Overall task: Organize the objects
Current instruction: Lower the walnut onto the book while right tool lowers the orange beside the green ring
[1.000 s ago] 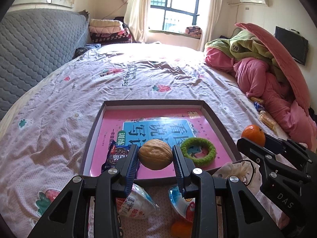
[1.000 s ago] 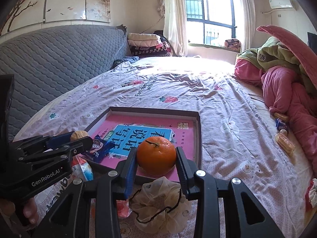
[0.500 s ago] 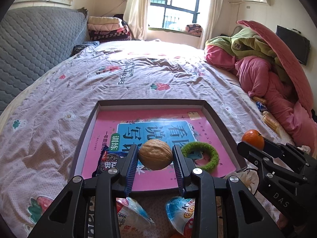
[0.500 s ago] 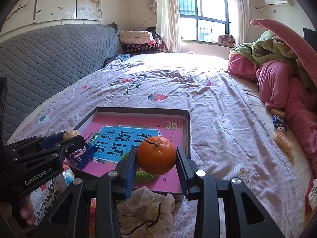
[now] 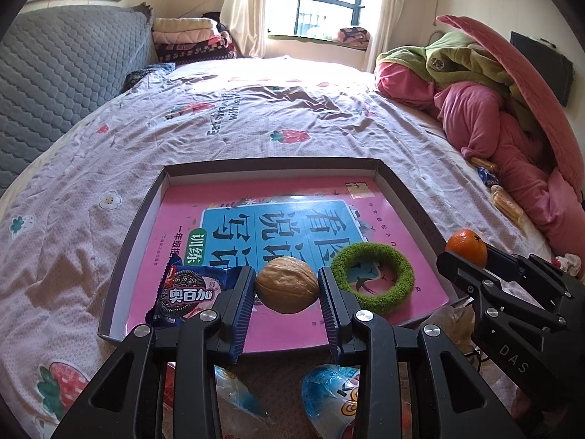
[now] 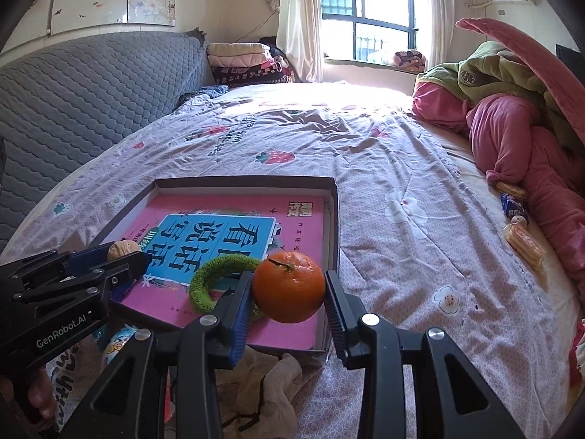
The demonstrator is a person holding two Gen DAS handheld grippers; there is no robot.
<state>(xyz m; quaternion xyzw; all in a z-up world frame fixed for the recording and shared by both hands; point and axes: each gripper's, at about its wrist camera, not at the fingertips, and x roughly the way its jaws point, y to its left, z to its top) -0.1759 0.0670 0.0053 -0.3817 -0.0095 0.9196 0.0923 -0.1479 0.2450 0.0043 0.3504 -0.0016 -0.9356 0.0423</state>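
Hovering over the tray's near edge on the bed, you are pinching the walnut in your left hand-held gripper and the orange in your right hand-held gripper, nearer its right wall.

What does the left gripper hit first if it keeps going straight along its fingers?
Probably the pink book lying in the tray. The left gripper holds a walnut over its near part, pointing down; depth is unclear.

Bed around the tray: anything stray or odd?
Yes. Wrapped snacks lie loose beside the pink bedding, far from the tray, and a crumpled mesh bag sits just outside its near edge. Nothing spilled or damaged.
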